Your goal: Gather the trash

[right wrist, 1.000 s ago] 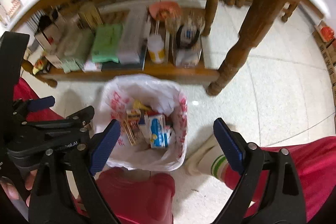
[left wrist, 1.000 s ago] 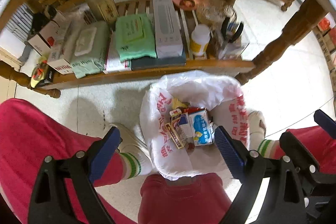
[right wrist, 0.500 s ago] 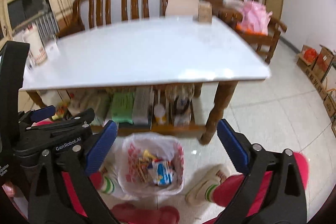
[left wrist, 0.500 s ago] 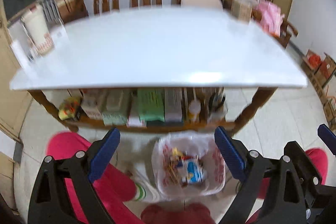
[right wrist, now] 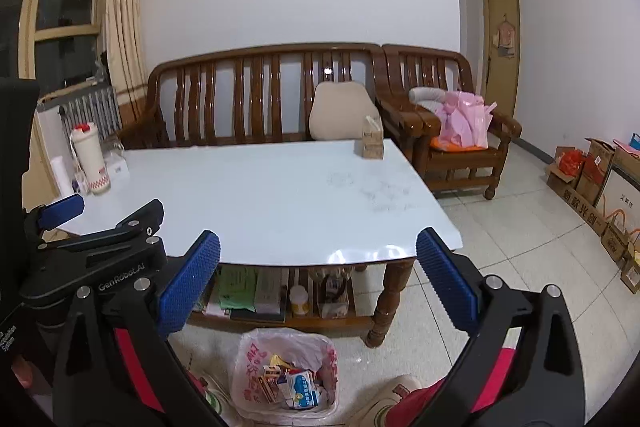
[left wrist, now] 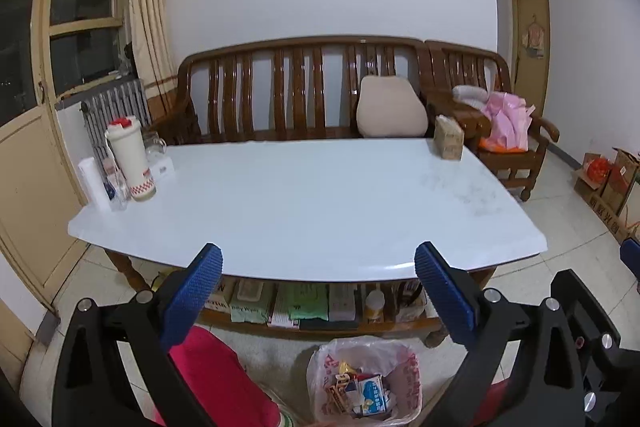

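A white plastic bag (left wrist: 412, 367) printed in red stands open on the floor in front of the table, low in both views (right wrist: 256, 359). Inside it lie small cartons and wrappers (left wrist: 372, 397) (right wrist: 302, 389). My left gripper (left wrist: 318, 251) hangs high above the bag with its jaws opening and nothing between them. My right gripper (right wrist: 319, 237) is beside it, also above the bag, open wide and empty. The white table top (left wrist: 300, 195) (right wrist: 260, 195) fills the middle of both views.
A thermos (left wrist: 130, 159) and small items stand at the table's far left corner, a tissue box (left wrist: 449, 143) at its far right. The lower shelf (left wrist: 320, 325) holds packets and a bottle. Behind are a wooden bench (left wrist: 304, 87) and an armchair (right wrist: 460, 143); cardboard boxes (right wrist: 592, 187) at right. The person's red-trousered legs (left wrist: 216, 375) flank the bag.
Both grippers have risen and tilted up, from looking straight down into the bag to looking across the table top. The bag has slid to the bottom of both views.
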### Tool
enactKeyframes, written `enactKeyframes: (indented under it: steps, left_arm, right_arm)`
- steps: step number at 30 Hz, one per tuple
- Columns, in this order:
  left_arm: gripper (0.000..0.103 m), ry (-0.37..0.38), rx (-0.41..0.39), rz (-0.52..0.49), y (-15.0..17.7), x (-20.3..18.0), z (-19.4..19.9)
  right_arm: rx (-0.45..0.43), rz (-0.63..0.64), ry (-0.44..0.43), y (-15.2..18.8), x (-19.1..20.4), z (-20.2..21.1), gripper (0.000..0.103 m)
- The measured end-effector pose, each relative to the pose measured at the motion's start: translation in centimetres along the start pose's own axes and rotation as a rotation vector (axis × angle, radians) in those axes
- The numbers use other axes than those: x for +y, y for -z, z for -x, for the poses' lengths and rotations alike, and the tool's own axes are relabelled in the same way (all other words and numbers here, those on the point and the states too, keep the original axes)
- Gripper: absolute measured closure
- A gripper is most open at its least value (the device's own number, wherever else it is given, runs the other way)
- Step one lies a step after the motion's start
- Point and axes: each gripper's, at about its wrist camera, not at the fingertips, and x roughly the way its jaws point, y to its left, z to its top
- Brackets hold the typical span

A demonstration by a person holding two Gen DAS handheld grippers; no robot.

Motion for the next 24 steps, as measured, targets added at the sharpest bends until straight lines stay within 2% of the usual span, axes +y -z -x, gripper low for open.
enactKeyframes:
  steps: [7, 24]
  left_arm:
    - [0.008, -0.003, -0.043, 0.0, -0.4, -0.1, 2.5]
    - [0.008, 0.007, -0.006, 0.018, -0.4, 0.4, 2.8]
  right_arm:
    - [-0.055, 0.01, 0.038, -0.9, 0.0, 2.4, 0.007]
    - [-0.046, 0.023, 0.051, -1.0, 0.2, 2.9, 0.007]
